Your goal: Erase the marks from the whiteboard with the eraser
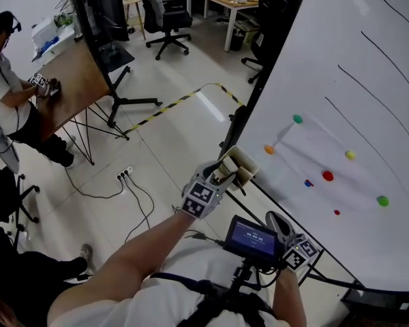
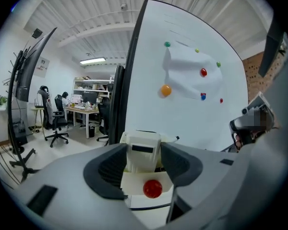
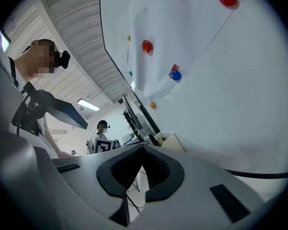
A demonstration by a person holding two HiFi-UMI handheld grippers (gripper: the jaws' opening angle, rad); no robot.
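Over at the upper left, a seated person point(image 1: 7, 80) leans over a tilted wooden bench point(image 1: 78, 80). A strip of yellow-and-black tape point(image 1: 180, 102) runs across the pale floor. A white power strip point(image 1: 125, 174) lies below it with its cables trailing off.

Near the middle of the head view, the left gripper point(image 1: 226, 172) reaches up to the near edge of the whiteboard point(image 1: 368, 251). Its jaws are spread wide. The eraser point(image 2: 143, 153), a pale block with a dark slot on its face, stands upright between them. From here I can't tell whether either pad touches it. The eraser sits in a pale holder point(image 2: 134, 183) at the board's edge, and a red magnet point(image 2: 152, 188) is stuck to the front of the holder.

Lower and further right, the right gripper point(image 3: 143, 146) points along the foot of the board, behind a small dark screen point(image 1: 252, 238). Its jaw tips are together and there is nothing between them.

The board fills the right side and leans back. A white sheet point(image 1: 320, 152) lies on it among coloured magnets. There is a green one point(image 1: 297, 119) at the top of the sheet, an orange one point(image 1: 268, 149) at its left and a yellow one point(image 1: 350, 154). A larger red one point(image 1: 327, 176) sits beside a blue one point(image 1: 308, 182), and another green one point(image 1: 382, 200) is at the far right. Long curved black marks point(image 1: 368, 90) sweep across the upper right of the board, well apart from the eraser.
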